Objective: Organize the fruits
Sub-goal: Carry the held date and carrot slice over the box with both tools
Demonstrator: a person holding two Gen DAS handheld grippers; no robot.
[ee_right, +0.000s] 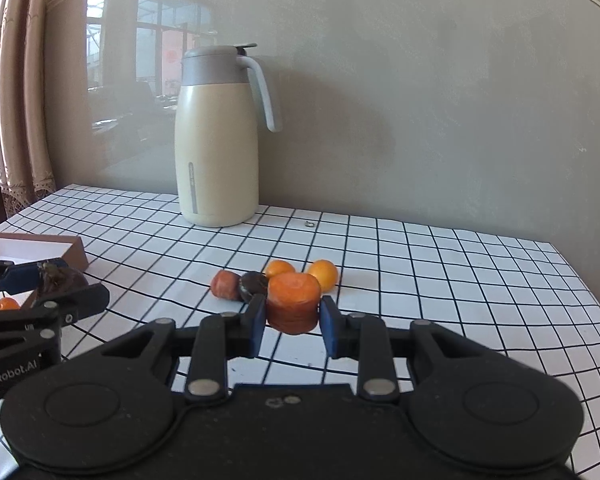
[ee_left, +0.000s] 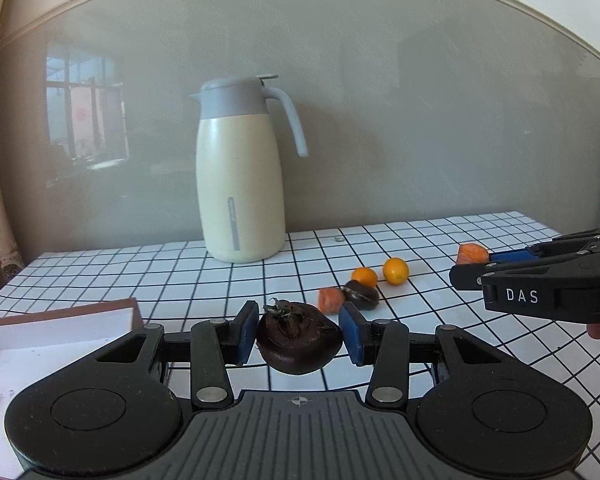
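My left gripper is shut on a dark brown round fruit with a dried stalk on top, held above the checked table. In the right wrist view, my right gripper is shut on an orange carrot-like chunk, also lifted. On the table beyond lie two small orange fruits, a second orange chunk and a second dark fruit, all close together. The right gripper shows at the right edge of the left wrist view, the left gripper at the left edge of the right wrist view.
A cream jug with a grey lid stands at the back by the wall. A shallow brown-edged box sits at the left, with a small orange fruit near it. A tiny ring lies behind the fruits.
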